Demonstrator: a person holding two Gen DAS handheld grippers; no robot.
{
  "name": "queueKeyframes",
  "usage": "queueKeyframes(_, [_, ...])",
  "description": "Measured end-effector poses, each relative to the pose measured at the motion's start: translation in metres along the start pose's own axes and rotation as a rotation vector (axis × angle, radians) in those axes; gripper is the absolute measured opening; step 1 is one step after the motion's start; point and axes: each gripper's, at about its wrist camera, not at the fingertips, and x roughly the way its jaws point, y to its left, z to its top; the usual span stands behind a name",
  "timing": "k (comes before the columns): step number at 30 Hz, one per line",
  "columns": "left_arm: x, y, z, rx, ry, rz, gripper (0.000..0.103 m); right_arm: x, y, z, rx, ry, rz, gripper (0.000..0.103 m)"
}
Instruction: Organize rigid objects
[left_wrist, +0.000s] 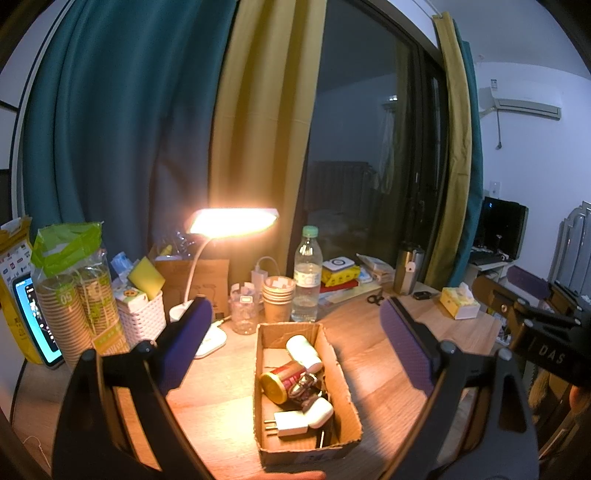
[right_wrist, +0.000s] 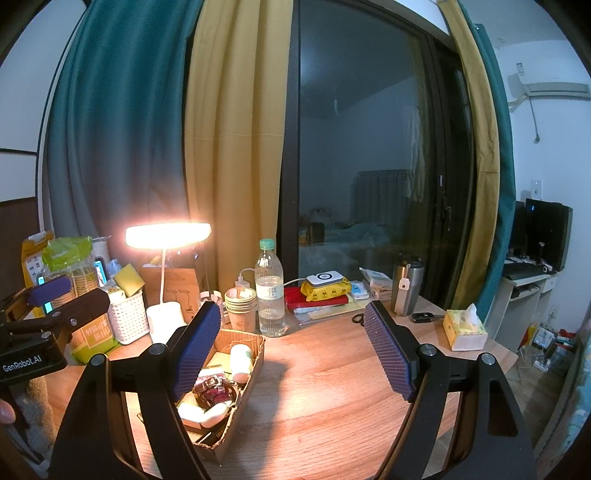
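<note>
Both claws apart and empty above the table, box of small things below.

Left wrist view: my left claw (left_wrist: 295, 354) gapes over the cardboard box (left_wrist: 341, 376) at lower centre; I should descend straight onto one item. Right wrist view: my right claw (right_wrist: 291, 350) stands wide, box (right_wrist: 255, 363) at lower left.

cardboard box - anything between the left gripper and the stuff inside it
Nothing visible. The left gripper is open, its fingers spread either side of the cardboard box, whose top is open. The white charger and red can lie uncovered.

A lit desk lamp (right_wrist: 168, 234) glows beside a water bottle (right_wrist: 270, 291).
</note>
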Motion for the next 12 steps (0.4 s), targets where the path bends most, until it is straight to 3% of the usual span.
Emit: queueKeyframes(12, [0.0046,-0.0012,-0.0063,0.030,0.007,-0.005,0.093,0.0003,0.0005,-0.0017,0.001,0.003,0.000,0.083])
